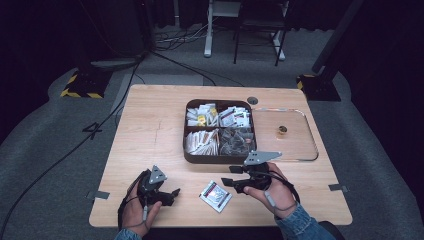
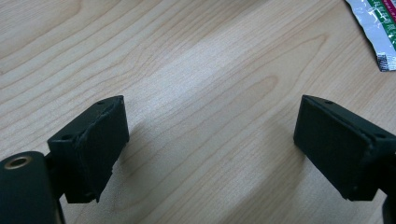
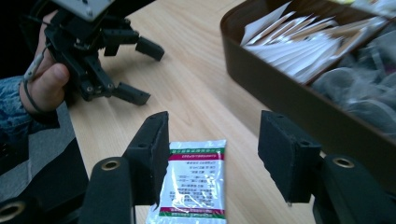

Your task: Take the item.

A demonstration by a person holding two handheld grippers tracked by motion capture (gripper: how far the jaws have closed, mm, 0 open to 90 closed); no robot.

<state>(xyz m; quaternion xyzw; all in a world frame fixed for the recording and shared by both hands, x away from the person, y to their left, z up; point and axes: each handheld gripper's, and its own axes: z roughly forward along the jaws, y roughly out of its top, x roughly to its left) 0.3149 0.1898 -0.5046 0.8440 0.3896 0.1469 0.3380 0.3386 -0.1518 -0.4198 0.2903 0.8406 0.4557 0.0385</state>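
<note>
A white sachet (image 1: 215, 196) with a red and green band lies flat on the wooden table (image 1: 150, 125) near its front edge. My right gripper (image 1: 227, 184) is just to the right of it, open. In the right gripper view the sachet (image 3: 194, 182) lies low between the spread jaws of that gripper (image 3: 215, 149), untouched. My left gripper (image 1: 173, 196) rests left of the sachet, open, with bare wood between its jaws (image 2: 210, 140). A corner of the sachet (image 2: 378, 32) shows at the top right of the left gripper view. The left gripper (image 3: 147, 72) also appears far off in the right gripper view.
A dark brown box (image 1: 186, 152) with four compartments of sachets and wrapped items stands mid-table; its wall (image 3: 280, 88) is close on the right gripper's right. A clear tray (image 1: 300, 152) beside it holds a small brass-coloured object (image 1: 282, 131). Cables and stands lie on the floor behind.
</note>
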